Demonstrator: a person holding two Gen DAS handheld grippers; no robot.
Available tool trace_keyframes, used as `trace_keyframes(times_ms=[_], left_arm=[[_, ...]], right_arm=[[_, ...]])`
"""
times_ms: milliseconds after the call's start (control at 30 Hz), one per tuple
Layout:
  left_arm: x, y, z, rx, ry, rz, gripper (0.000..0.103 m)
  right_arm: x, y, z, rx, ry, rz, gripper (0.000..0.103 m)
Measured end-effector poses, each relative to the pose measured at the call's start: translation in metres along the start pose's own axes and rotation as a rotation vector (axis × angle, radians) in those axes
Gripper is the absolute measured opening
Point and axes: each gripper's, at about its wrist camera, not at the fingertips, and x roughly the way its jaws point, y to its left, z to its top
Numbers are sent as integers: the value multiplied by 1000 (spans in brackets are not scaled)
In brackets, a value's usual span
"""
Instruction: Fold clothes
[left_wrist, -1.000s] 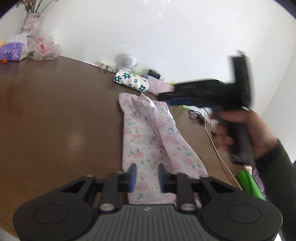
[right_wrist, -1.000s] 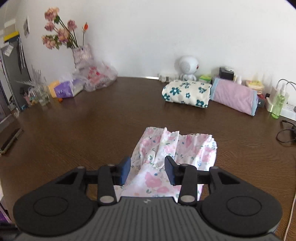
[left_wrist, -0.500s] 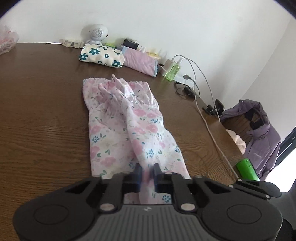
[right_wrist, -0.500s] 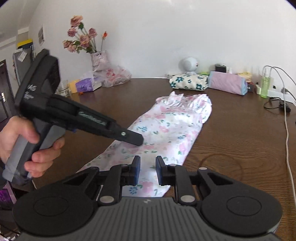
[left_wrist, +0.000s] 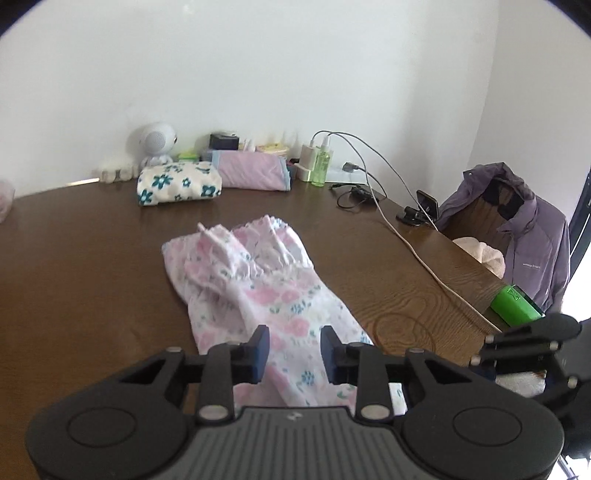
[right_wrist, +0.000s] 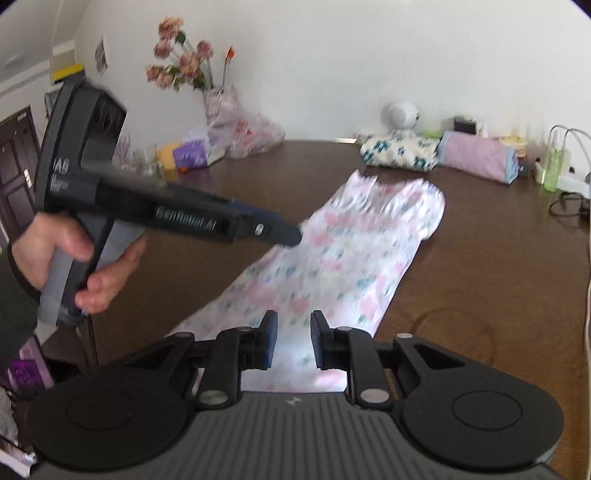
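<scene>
Floral pink garment (left_wrist: 255, 291) lies lengthwise on the brown table (left_wrist: 81, 280), gathered frilly end toward the far edge w/ the wall, plain hem end at the near edge under both tools.

Left tool (left_wrist: 293, 352): jaws opening, gap clear betw. the pads, cloth shows beneath and betw. them but pads don't press it — released. It hovers over the near hem end, approx. mid-width of the garment.

Right tool (right_wrist: 292, 341): jaws partly apart, cloth visible below the gap; can't tell if pads touch fabric, looks unclamped. Sits over the same near end, toward the garment's right side. In the right wrist view the left tool (right_wrist: 284, 232) is seen side-on, held by a hand (right_wrist: 70, 258), its tip over the garment's left border about mid-length.

Edges/room: wide bare table left of the garment. Right side has open wood up to a white cable (left_wrist: 417, 254) running along near the right edge. Far edge is crowded: folded blue-flower cloth (left_wrist: 179, 184), purple pouch (left_wrist: 253, 175), white round speaker (left_wrist: 155, 142), green bottle (left_wrist: 320, 166). Far-left corner: flower vase (right_wrist: 218, 103) + plastic bags (right_wrist: 247, 136). Purple jacket (left_wrist: 532, 236) hangs on a chair beyond the right edge.
</scene>
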Motion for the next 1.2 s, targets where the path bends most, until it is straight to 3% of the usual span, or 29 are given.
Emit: trace_keyframes(times_ms=[67,133,333,433,600,733,833,900,1000,1067,1133,1200], left_arm=[[17,2,3,40,23,18,18],[31,4,-1,47,69,29,12],[48,8,-17,54,123,45,13],[47,13,-20,36,117,29,12],[30,5,-33,21,127,-12,12],[8,-8,-49,31,134,-52,13],[0,6,-47,-53,148,-91,18],[-3,14,-44,-74,137,-68,18],[-16,17,-37,-75,101,-22,20],[-32,14,-37,-59,71,-48,23],[-47,5,-40,-27,48,-85,28],[-55,-9,-50,-10,67,-87,30]], right_arm=[[13,-30,19,60,-53,0,18],[42,-53,36,110,-7,13,18],[106,-59,33,38,149,-27,15],[112,-55,25,2,156,-52,15],[95,-42,11,-38,150,-36,16],[58,-26,-1,-54,142,-20,17],[25,-14,-9,-70,94,53,17],[11,-6,-16,-80,94,115,17],[7,14,-33,-151,148,162,17],[12,26,-47,-210,182,143,17],[11,35,-60,-252,146,109,18],[10,22,-44,-160,147,136,18]])
